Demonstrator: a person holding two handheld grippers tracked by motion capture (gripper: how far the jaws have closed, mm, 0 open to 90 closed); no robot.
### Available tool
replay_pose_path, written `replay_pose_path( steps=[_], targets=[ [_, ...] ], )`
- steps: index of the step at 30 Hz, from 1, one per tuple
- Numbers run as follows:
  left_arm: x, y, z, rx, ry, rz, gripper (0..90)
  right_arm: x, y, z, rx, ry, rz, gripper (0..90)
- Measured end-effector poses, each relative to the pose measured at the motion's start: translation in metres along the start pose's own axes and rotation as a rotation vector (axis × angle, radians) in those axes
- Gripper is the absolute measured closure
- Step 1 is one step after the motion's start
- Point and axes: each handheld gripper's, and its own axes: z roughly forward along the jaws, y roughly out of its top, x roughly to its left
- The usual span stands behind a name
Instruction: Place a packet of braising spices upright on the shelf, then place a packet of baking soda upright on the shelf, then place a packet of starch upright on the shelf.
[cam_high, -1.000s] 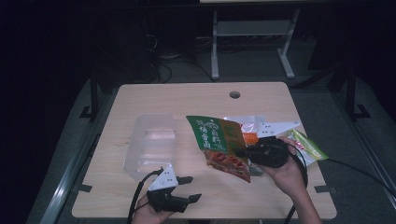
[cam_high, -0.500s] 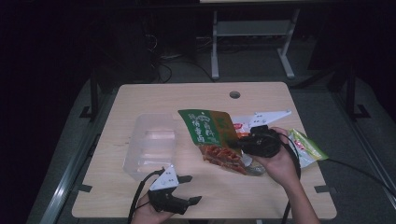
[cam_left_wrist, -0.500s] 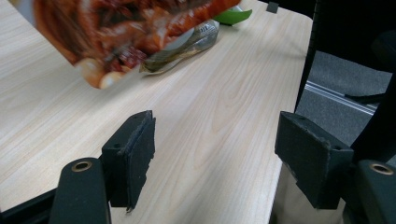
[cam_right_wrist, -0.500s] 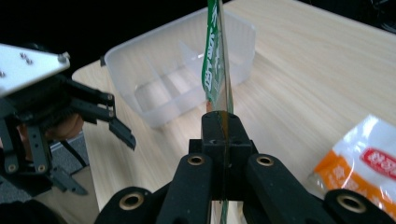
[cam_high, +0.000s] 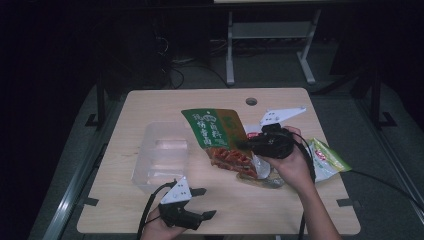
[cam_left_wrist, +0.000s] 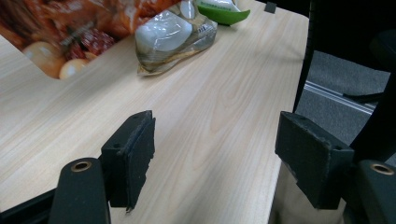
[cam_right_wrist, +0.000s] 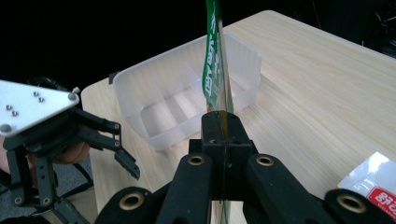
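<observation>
Right tongs (cam_high: 250, 144) clamped flat on a green snack bag (cam_high: 217, 134), pads pressed tight on its edge; in the right gripper view the bag (cam_right_wrist: 214, 60) stands edge-on, rising straight up out of the closed jaws. Bag hangs off the desk (cam_high: 150, 102), tilted, green top toward the far side, red printed lower part (cam_high: 235, 159) toward the near edge; it sits just right of a clear bin (cam_high: 162, 157), overlapping that bin's right rim as seen from above. The bin (cam_right_wrist: 187, 100) is see-through plastic with low dividers inside, nothing in it that I can make out. Left tongs (cam_high: 202, 202) low at the near edge of the desk, jaws having just opened wider, standing well apart with nothing between them; the left gripper view shows bare desk (cam_left_wrist: 219, 116) between the two black pads (cam_left_wrist: 133, 156). Ahead of those jaws lies a clear pouch (cam_left_wrist: 175, 35) with pale contents, flat on the wood, and beyond it a green packet (cam_left_wrist: 222, 11). From above, a green-and-white packet (cam_high: 327, 159) lies at the right edge of the desk, near the right hand (cam_high: 290, 167). A white-and-red packet (cam_right_wrist: 373, 184) lies flat near the right tongs.
</observation>
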Motion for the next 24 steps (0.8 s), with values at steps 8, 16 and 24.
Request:
replay_pose_path(
  steps=[8,16,24],
  targets=[
    [-0.001,0.001,0.002,0.004,-0.005,-0.002,27.9,0.003,0.008,0.001,-0.006,0.003,-0.014,90.0],
    [-0.001,0.000,0.001,0.002,-0.004,0.003,27.7,0.002,0.014,0.009,-0.008,0.010,-0.023,90.0],
    [-0.003,0.001,0.000,0.009,-0.010,0.007,27.7,0.005,0.029,0.017,-0.022,0.024,-0.044,90.0]
  ],
)
